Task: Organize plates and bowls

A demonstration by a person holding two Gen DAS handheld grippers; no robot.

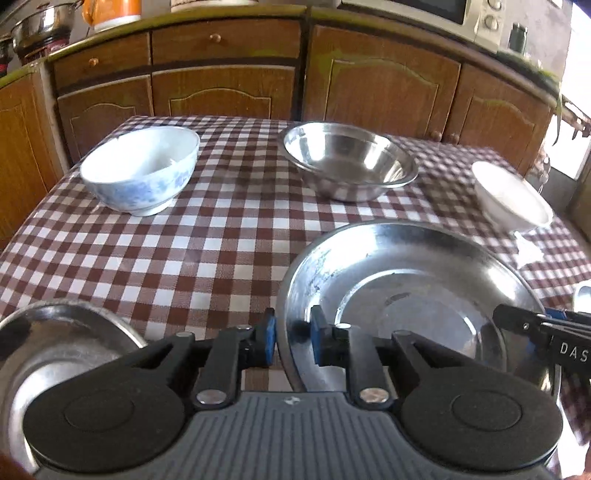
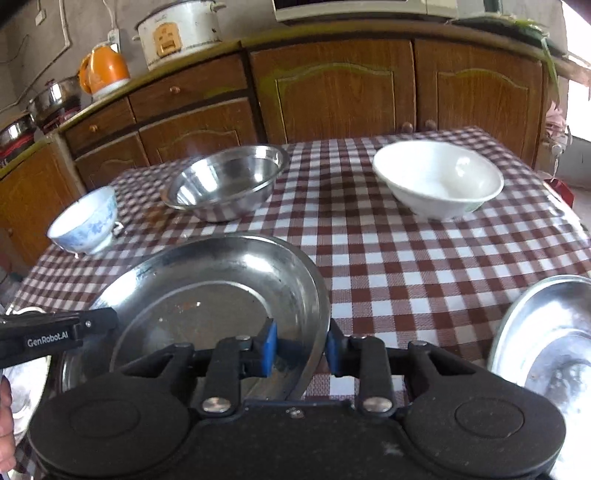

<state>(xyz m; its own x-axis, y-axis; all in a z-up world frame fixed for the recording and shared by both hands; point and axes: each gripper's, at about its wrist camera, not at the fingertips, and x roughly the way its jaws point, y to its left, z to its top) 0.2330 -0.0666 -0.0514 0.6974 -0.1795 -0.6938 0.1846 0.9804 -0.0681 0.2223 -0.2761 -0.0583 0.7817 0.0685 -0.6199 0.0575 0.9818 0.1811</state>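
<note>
L gripper (image 1: pixel 291 341): jaws clenched on left rim of big plate, one blue pad (image 1: pixel 269 341) outside rim, other inside.
R gripper (image 2: pixel 301 347): jaws clamped on right rim of same plate, one pad (image 2: pixel 269 347) inside, other outside.
Big plate (image 1: pixel 406 295): steel, shallow, near edge of table, held at both sides; in L view at 5 o'clock, in R view at 7 o'clock. Rim looks slightly tilted; can't tell if it's off the cloth.
Steel bowl (image 1: pixel 349 166): upright, far side of table, 12 o'clock from big plate.
Blue bowl (image 1: pixel 142 170): white w/ blue flowers, upright, far left, 10 o'clock of L view; well apart from steel bowl.
White bowl (image 2: pixel 437 181): plain, upright, far right, 1 o'clock of R view.
2nd plate (image 1: pixel 55 350): steel, near left corner, 8 o'clock of L view, beside L gripper.
3rd plate (image 2: pixel 546 343): steel, near right, 4 o'clock of R view.
Table (image 1: pixel 221 251): brown/white check cloth.
Bkgd: wood cabinets (image 2: pixel 332 96); orange kettle (image 2: pixel 105 72) and rice cooker (image 2: pixel 177 33) on counter.
</note>
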